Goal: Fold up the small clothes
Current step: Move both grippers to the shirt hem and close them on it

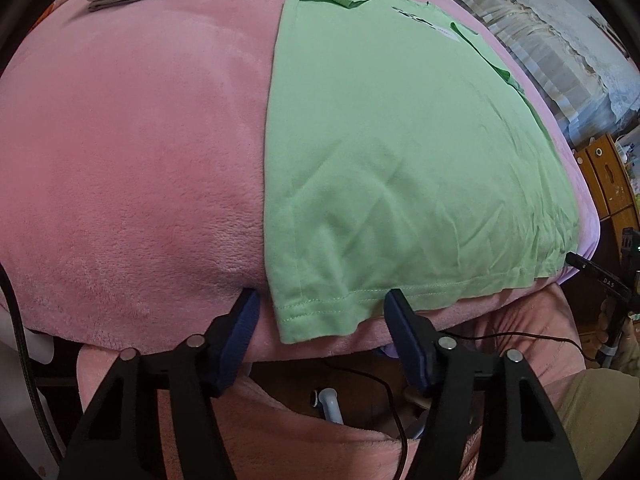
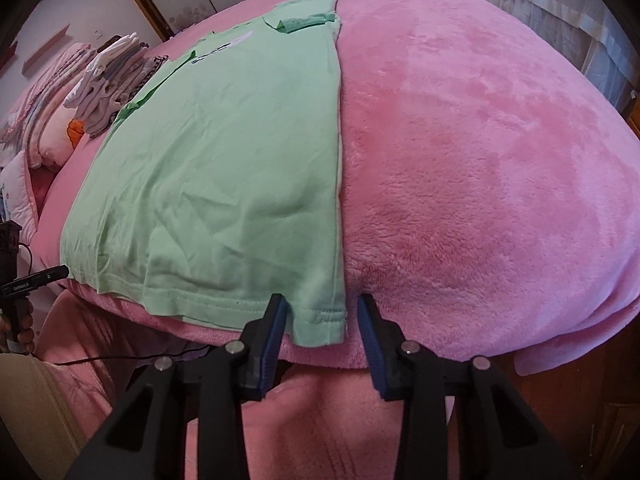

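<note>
Progress looks to be around the middle of this one garment: the green T-shirt (image 1: 400,152) lies face down and flat on the pink fleece blanket (image 1: 132,160) of the bed, its sleeves already turned in over the back so the body forms a long rectangle, with the hem hanging just over the bed's near edge. What is left, by my reading, is the lengthwise fold — hem carried up toward the collar — and then stacking.

Both tools sit at the hem corners. In the left wrist view the left hand-held gripper (image 1: 320,312) straddles the corner at 6 o'clock, jaws apart with the cloth between them, pads not yet pressing. In the right wrist view the right hand-held gripper (image 2: 322,316) does the same at its corner, also at 6 o'clock; its jaws stand narrower, but a gap still shows on either side of the fabric.

No container is in view. A pile of folded small clothes (image 2: 116,80) rests on the blanket at about 10 o'clock in the right view — likely where finished pieces go.
</note>
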Demonstrator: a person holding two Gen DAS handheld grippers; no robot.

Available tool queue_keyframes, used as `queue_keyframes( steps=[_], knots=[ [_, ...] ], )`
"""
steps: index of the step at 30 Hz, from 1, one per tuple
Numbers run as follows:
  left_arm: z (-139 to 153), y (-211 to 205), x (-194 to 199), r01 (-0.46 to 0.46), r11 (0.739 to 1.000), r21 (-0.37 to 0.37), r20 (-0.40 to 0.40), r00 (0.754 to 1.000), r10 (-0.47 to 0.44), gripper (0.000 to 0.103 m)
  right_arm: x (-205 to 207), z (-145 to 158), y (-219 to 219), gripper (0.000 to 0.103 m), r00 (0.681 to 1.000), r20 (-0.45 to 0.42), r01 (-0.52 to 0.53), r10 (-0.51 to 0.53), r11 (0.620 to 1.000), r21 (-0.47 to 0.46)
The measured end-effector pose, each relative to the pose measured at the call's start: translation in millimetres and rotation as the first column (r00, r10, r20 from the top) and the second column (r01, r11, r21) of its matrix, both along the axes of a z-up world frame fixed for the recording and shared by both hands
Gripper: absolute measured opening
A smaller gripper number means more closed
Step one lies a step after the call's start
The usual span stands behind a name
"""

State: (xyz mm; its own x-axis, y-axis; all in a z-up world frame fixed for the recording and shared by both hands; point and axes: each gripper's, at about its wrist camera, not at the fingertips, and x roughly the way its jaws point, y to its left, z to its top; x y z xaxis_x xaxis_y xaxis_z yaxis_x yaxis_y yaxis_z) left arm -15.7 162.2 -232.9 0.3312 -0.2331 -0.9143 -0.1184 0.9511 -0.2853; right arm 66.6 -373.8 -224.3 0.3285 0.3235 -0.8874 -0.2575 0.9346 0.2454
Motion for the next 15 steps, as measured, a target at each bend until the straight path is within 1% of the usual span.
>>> queue_keyframes(
  steps=[2, 5, 7, 8, 9, 11, 13, 14, 15],
  knots=[
    [-2.8, 2.4, -0.3, -0.009, 1.0, -0.013, -0.006, 1.0, 0.009, 0.055, 0.0, 0.1, 1.1, 0.027, 1.0, 0.007, -0.011, 0.011, 1.0, -0.007],
    [-3.7, 7.2, -2.0, -0.027, 0.999, -0.037, -0.008, 1.0, 0.026, 0.054, -0.3, -0.5, 1.7, 0.027, 1.0, 0.007, -0.018, 0.018, 1.0, -0.007],
    [-2.3, 4.8, -1.5, -0.023, 0.999, -0.041, -0.003, 1.0, 0.023, 0.054, 0.1, -1.0, 1.2, 0.027, 1.0, 0.006, -0.018, 0.018, 1.0, -0.003],
    [-1.6, 2.6, -1.1, -0.014, 0.999, -0.037, -0.001, 1.0, 0.014, 0.052, 0.0, -1.3, 0.7, 0.027, 1.0, 0.006, -0.017, 0.017, 1.0, -0.001],
    [-1.1, -0.1, -0.7, -0.005, 1.0, -0.03, 0.0, 1.0, 0.005, 0.046, 0.5, -1.6, 0.7, 0.027, 1.0, 0.004, -0.016, 0.015, 1.0, 0.003],
    [-0.7, -7.6, 1.4, 0.018, 1.0, -0.008, -0.006, 1.0, -0.018, 0.037, 0.1, -1.9, -0.2, 0.027, 1.0, 0.003, -0.016, 0.016, 1.0, 0.004],
    [-0.6, -13.9, 3.4, 0.034, 0.999, 0.02, -0.014, 0.999, -0.034, 0.033, -0.1, -1.9, -0.7, 0.027, 1.0, 0.004, -0.018, 0.018, 1.0, 0.004],
    [-0.2, -15.6, 4.4, 0.041, 0.999, 0.023, -0.016, 0.999, -0.04, 0.026, -0.1, -1.9, -0.8, 0.027, 1.0, 0.004, -0.019, 0.019, 1.0, 0.004],
    [0.6, -17.7, 4.8, 0.044, 0.999, 0.024, -0.019, 0.999, -0.044, 0.023, 0.0, -2.0, -0.5, 0.027, 1.0, 0.004, -0.018, 0.018, 1.0, 0.004]
  ],
)
